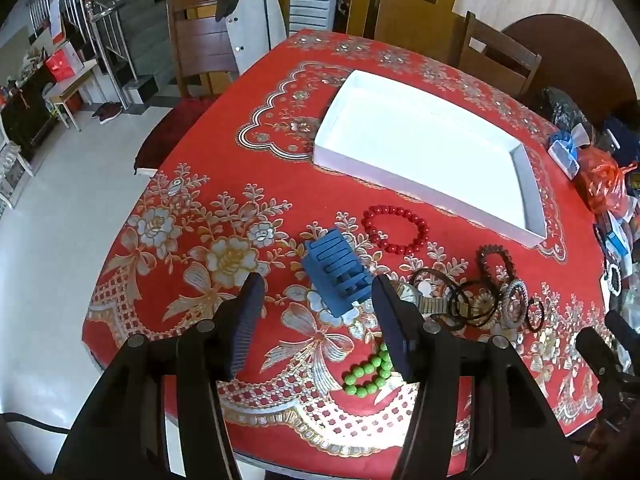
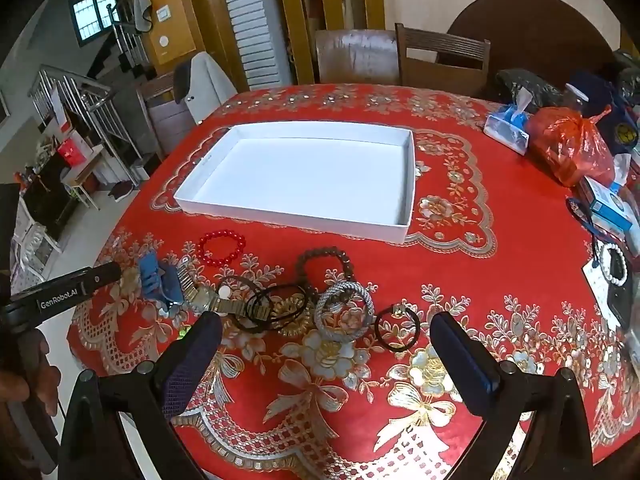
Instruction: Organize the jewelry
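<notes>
1. Red tablecloth (image 2: 500,272) with gold and silver floral print covers the table; wooden chairs and a metal-railed staircase stand behind.
2. One shallow rectangular white tray (image 2: 406,184), smooth-walled, lies at 12 o'clock from the jewelry, apart from it.
3. Jewelry lies loose on the cloth, nearer than the tray:
 - one red bead bracelet (image 1: 396,230), glossy round beads, closest to the tray;
 - one green bead bracelet (image 1: 368,372), partly hidden behind the left gripper's right finger;
 - one blue slatted clip (image 1: 338,276), ribbed plastic, tilted;
 - one metal-link watch (image 2: 224,300), touching the clip's 3 o'clock side;
 - one dark coiled band (image 2: 324,266);
 - one silver braided ring (image 2: 344,312);
 - one black hair tie (image 2: 396,326) at 3 o'clock of the braided ring, just beside it;
 - thin black elastic loops (image 2: 276,306), overlapping; count uncertain.
4. Left gripper (image 1: 318,286) hovers above the blue clip, jaws spread wide, ribbed pads either side, holding nothing.
5. Right gripper (image 2: 326,334) hovers over the braided ring, jaws spread, empty.
</notes>
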`<action>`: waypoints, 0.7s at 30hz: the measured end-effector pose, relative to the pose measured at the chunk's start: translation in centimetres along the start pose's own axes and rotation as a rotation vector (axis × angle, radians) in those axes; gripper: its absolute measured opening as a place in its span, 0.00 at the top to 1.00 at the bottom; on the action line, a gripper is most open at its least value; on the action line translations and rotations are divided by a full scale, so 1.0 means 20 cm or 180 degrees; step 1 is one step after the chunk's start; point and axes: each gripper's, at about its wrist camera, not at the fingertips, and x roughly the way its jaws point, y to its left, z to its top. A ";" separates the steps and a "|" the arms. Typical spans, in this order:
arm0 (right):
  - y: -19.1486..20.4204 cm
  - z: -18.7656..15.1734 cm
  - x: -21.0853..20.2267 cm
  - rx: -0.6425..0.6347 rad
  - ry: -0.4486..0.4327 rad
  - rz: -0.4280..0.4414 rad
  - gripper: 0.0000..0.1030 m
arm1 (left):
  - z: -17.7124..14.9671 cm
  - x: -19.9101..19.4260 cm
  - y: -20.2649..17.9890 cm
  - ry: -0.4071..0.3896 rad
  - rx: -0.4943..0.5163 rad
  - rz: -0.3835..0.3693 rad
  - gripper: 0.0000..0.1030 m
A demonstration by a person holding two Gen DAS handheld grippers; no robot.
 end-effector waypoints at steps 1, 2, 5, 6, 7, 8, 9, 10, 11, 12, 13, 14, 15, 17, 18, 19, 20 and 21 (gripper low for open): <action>0.00 0.00 0.00 0.0016 -0.0002 -0.0002 0.00 | 0.00 0.00 -0.01 -0.0001 0.0003 0.0000 0.46; -0.01 -0.01 0.00 0.0038 0.0001 -0.0009 0.00 | 0.00 0.00 -0.01 0.0002 0.0010 -0.0006 0.46; -0.02 -0.02 0.00 0.0109 0.0008 -0.0003 0.00 | -0.01 -0.02 -0.04 -0.0017 0.0069 -0.0034 0.46; -0.03 -0.02 0.00 0.0116 0.0013 0.0004 0.00 | -0.02 -0.02 -0.06 -0.0023 0.0102 -0.0027 0.46; 0.00 -0.02 0.00 0.0120 0.0033 -0.0009 0.00 | -0.02 -0.02 -0.06 -0.0026 0.0130 -0.0026 0.46; 0.01 -0.02 0.00 0.0113 0.0042 -0.0025 0.00 | -0.03 -0.03 -0.07 -0.0036 0.0157 -0.0029 0.46; 0.01 -0.02 0.00 0.0104 0.0044 -0.0036 0.00 | -0.03 -0.03 -0.08 -0.0046 0.0176 -0.0038 0.46; 0.01 -0.03 0.00 0.0098 0.0038 -0.0038 0.00 | -0.03 -0.03 -0.09 -0.0047 0.0189 -0.0043 0.46; 0.02 -0.03 0.00 0.0097 0.0033 -0.0034 0.00 | -0.04 -0.04 -0.09 -0.0042 0.0198 -0.0049 0.46; 0.02 -0.03 0.00 0.0099 0.0031 -0.0028 0.00 | -0.04 -0.04 -0.09 -0.0039 0.0203 -0.0059 0.46; 0.01 -0.03 -0.01 0.0101 0.0000 -0.0026 0.00 | -0.04 -0.04 -0.10 -0.0047 0.0208 -0.0067 0.46; 0.01 -0.03 -0.01 0.0106 -0.0004 -0.0027 0.00 | -0.04 -0.05 -0.10 -0.0057 0.0213 -0.0070 0.46; 0.01 -0.03 -0.01 0.0107 -0.0008 -0.0030 0.00 | -0.04 -0.05 -0.10 -0.0061 0.0218 -0.0071 0.46; 0.01 -0.03 -0.02 0.0103 -0.0012 -0.0036 0.00 | -0.05 -0.05 -0.11 -0.0059 0.0236 -0.0085 0.46; 0.02 -0.03 -0.03 0.0096 0.0026 -0.0052 0.00 | -0.05 -0.05 -0.12 -0.0065 0.0251 -0.0098 0.46; 0.02 -0.03 -0.03 0.0095 0.0027 -0.0056 0.00 | -0.05 -0.06 -0.12 -0.0078 0.0269 -0.0105 0.46; 0.01 -0.03 -0.03 0.0092 0.0026 -0.0056 0.00 | -0.06 -0.06 -0.13 -0.0085 0.0282 -0.0104 0.46; 0.01 -0.03 -0.03 0.0083 0.0027 -0.0060 0.00 | -0.06 -0.06 -0.13 -0.0083 0.0296 -0.0105 0.46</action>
